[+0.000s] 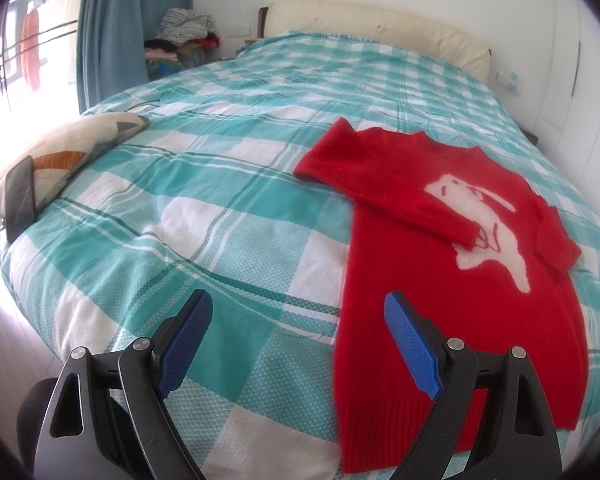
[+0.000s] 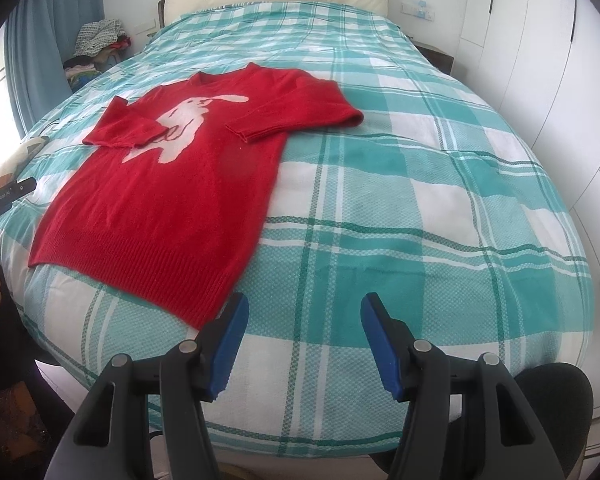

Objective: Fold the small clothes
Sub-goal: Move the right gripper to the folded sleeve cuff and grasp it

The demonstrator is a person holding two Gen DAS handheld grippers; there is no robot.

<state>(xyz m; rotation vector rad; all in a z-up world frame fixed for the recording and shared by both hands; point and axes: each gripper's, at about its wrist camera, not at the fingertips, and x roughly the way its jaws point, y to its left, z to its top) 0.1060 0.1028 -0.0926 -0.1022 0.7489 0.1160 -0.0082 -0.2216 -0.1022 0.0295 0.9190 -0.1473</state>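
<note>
Red sweater [image 1: 440, 280] lengthwise, neck toward the headboard [image 1: 380, 26]

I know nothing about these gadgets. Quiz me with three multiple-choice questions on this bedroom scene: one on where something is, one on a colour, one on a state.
1. Where does the phone lie?
A. on the sweater
B. against the patterned pillow
C. on the headboard

2. What colour is the sweater?
A. red with a white animal
B. plain blue
C. green striped

3. How are the sweater's sleeves?
A. spread straight out
B. folded in over the front
C. rolled up into balls

Answers: 1 B, it leans on the pillow at the bed's edge. 2 A, red knit with a white figure. 3 B, both cuffs lie across the chest.
</note>
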